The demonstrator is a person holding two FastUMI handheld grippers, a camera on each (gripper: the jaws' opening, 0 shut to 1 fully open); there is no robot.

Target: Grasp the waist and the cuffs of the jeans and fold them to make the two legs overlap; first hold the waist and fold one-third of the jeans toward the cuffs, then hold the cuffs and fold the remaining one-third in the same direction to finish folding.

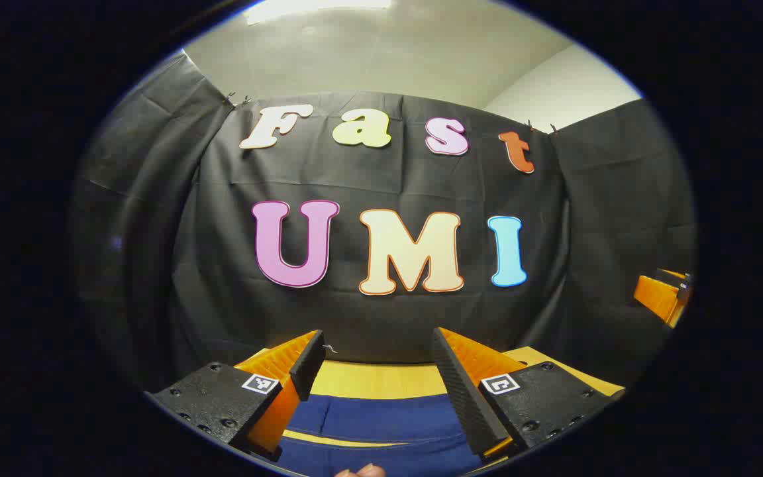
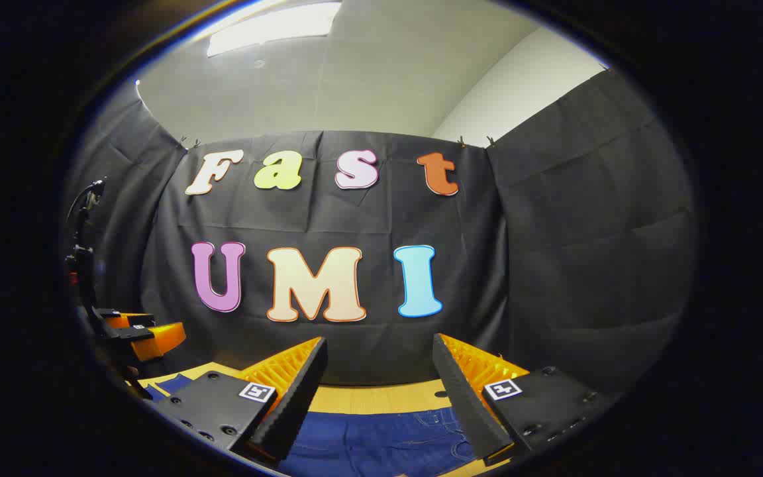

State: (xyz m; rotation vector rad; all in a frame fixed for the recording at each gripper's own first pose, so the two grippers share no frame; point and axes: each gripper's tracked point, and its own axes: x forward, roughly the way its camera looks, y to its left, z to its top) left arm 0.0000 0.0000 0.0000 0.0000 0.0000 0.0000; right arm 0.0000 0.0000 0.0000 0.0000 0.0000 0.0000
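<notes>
I am holding my left tongs (image 1: pixel 378 371) released above the jeans (image 1: pixel 381 417), which are lying flat on the wooden surface (image 1: pixel 381 379). My right tongs (image 2: pixel 376 377) are also gaping wide, hovering over the jeans (image 2: pixel 375 440) near the stitched waist part.

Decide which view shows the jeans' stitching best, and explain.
The right gripper view: the jeans show seams and a pocket between the open right gripper. In the left gripper view the jeans are plain blue cloth on the table.
</notes>
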